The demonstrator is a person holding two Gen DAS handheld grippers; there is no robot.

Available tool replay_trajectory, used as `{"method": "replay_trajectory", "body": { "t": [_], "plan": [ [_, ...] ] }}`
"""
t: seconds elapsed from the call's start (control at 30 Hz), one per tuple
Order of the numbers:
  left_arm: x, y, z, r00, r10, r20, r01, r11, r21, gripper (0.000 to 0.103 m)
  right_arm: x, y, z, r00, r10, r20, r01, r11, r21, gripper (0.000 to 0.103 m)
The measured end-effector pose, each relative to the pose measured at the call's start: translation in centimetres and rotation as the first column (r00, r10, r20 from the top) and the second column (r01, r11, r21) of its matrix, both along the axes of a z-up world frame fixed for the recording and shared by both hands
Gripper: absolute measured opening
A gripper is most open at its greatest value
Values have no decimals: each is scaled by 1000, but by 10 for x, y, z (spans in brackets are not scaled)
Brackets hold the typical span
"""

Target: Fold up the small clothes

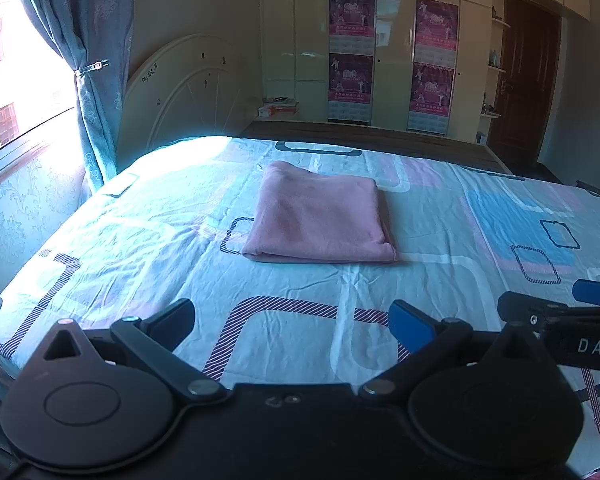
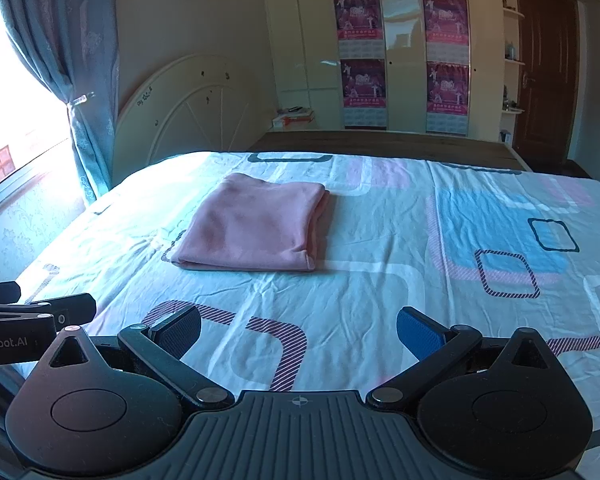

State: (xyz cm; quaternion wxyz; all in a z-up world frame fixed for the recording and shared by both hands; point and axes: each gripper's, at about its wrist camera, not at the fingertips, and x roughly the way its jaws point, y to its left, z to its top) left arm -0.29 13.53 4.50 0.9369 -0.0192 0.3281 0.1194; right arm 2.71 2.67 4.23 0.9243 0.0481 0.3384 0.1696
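Observation:
A pink garment [image 1: 320, 218] lies folded into a neat rectangle on the patterned bed sheet [image 1: 148, 216]; the right wrist view shows the same pink garment [image 2: 254, 226] left of centre. My left gripper [image 1: 296, 322] hovers over the sheet well short of it, jaws wide apart and empty. My right gripper [image 2: 300, 330] is likewise open with nothing between its fingers, held back from the cloth. In the left wrist view the right gripper [image 1: 556, 302] pokes in at the right edge. Likewise the left gripper [image 2: 40, 304] shows at the left edge of the right wrist view.
The bed [image 2: 500, 216] fills the foreground, with a white arched headboard [image 2: 188, 108] at the left rear. A window with a blue curtain [image 1: 88, 80] lies to the left. Cream wardrobes with pink posters [image 2: 362, 56] and a dark door [image 2: 548, 68] stand behind.

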Motion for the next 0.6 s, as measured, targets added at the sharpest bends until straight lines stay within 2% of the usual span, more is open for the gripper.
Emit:
{"method": "replay_trajectory", "body": {
  "t": [0.6],
  "plan": [
    [4,2,-3,1000,2,-10,-2,1000,-4,103,6,2,-4,1000,3,-13,-3,1000,-5,103]
  ]
}}
